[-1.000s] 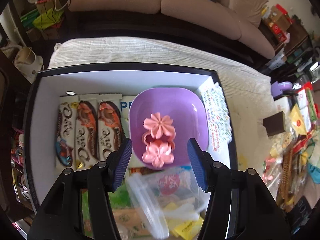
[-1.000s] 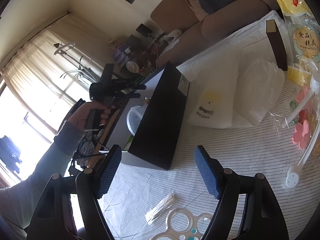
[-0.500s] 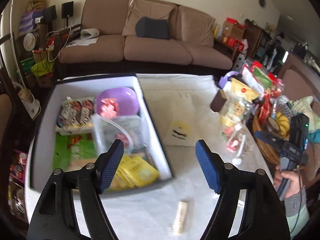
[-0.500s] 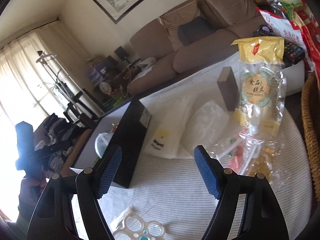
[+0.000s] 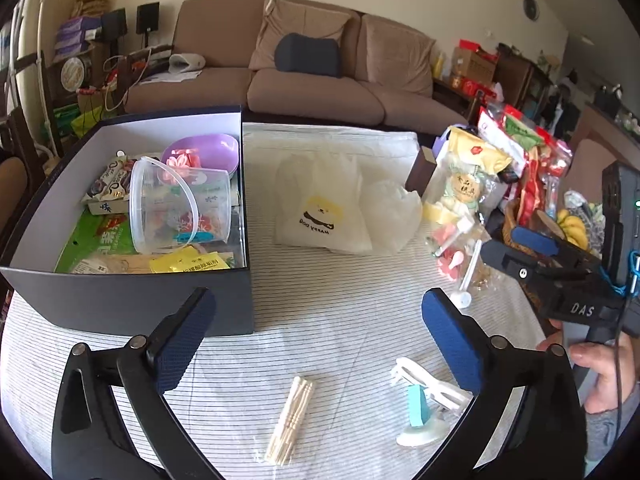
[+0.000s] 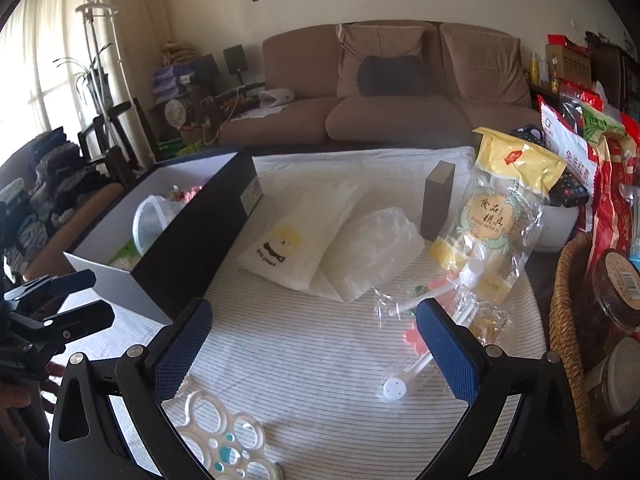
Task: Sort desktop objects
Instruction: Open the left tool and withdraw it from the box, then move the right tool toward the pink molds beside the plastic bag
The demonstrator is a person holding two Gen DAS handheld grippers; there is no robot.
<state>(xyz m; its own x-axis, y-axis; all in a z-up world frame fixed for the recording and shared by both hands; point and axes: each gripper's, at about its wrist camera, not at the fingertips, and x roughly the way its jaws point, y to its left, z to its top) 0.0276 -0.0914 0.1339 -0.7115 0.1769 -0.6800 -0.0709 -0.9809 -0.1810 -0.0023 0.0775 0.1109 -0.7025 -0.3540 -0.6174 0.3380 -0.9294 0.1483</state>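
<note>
Two blue pads of the left tool stand wide apart over the striped table, and nothing is between them. In the left wrist view a dark box sits at the left of the table. Inside it are a purple bowl with a pink flower, a clear tub lying on its side, chocolate bars and a yellow packet. Near the tool, on the table, lie a bundle of sticks in a clear wrap and a white hanger with a teal part. A white bag with a dog picture lies in the middle, and snack bags are at the right. The right tool shows at the right edge, held by a hand.

In the right wrist view the right tool is also wide open and holds nothing. Between and beyond its pads is bare table. A white ring hanger lies just under the left pad. A mould pack leans at the right beside a wicker basket. The box is at the left, and the left tool is seen at the left edge.
</note>
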